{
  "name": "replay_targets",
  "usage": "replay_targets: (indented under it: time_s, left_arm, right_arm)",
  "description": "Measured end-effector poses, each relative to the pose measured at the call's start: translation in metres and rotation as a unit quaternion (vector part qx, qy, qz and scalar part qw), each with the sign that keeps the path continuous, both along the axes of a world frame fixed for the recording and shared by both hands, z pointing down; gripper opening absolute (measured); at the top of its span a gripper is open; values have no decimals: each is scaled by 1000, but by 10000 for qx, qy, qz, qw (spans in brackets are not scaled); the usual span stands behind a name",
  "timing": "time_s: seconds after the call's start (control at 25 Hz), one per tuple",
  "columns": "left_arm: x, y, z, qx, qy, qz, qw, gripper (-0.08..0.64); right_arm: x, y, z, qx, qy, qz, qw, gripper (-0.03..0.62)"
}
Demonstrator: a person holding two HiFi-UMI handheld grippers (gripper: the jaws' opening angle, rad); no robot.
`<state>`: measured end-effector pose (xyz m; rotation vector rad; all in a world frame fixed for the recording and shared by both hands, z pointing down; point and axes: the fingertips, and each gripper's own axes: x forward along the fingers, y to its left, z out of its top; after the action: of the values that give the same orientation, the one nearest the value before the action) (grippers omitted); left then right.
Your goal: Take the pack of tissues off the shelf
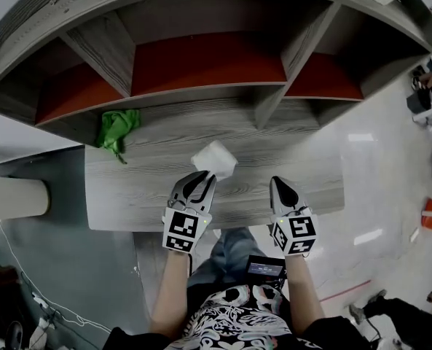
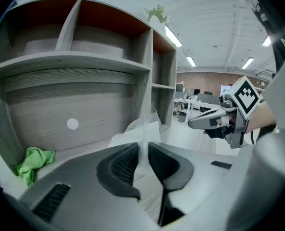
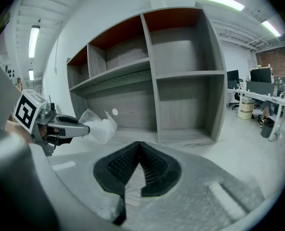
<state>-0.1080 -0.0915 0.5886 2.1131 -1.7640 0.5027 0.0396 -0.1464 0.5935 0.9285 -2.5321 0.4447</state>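
A white pack of tissues (image 1: 214, 159) hangs over the lowest wooden shelf board (image 1: 288, 133), just in front of my left gripper (image 1: 201, 179). That gripper is shut on a thin edge of the pack (image 2: 141, 134), which stands up between the dark pads (image 2: 120, 165). My right gripper (image 1: 278, 186) is beside it to the right, shut with nothing in it; its pads (image 3: 156, 165) meet. In the right gripper view the left gripper (image 3: 69, 126) holds the pack (image 3: 101, 126) before the shelf.
A crumpled green cloth (image 1: 118, 130) lies at the left end of the same shelf board (image 2: 34, 160). The grey shelf unit (image 3: 154, 76) has empty compartments above, with red backs (image 1: 208, 60). Office desks (image 3: 262, 100) stand to the right, and an orange object (image 1: 430, 214) lies on the floor.
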Motion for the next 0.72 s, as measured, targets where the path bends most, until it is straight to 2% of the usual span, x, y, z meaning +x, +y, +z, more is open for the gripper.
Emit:
replay_targets:
  time_s: [0.4,0.72]
  left_arm:
    - [6,-2,43,-447,14,136,9989,64]
    - [5,-6,66,-733,-205,296,9967,64]
  right_arm:
    - [3,-7,20,-195,155,53,9997,5]
    - [-3,-14,38,-335,314,37,9989,5]
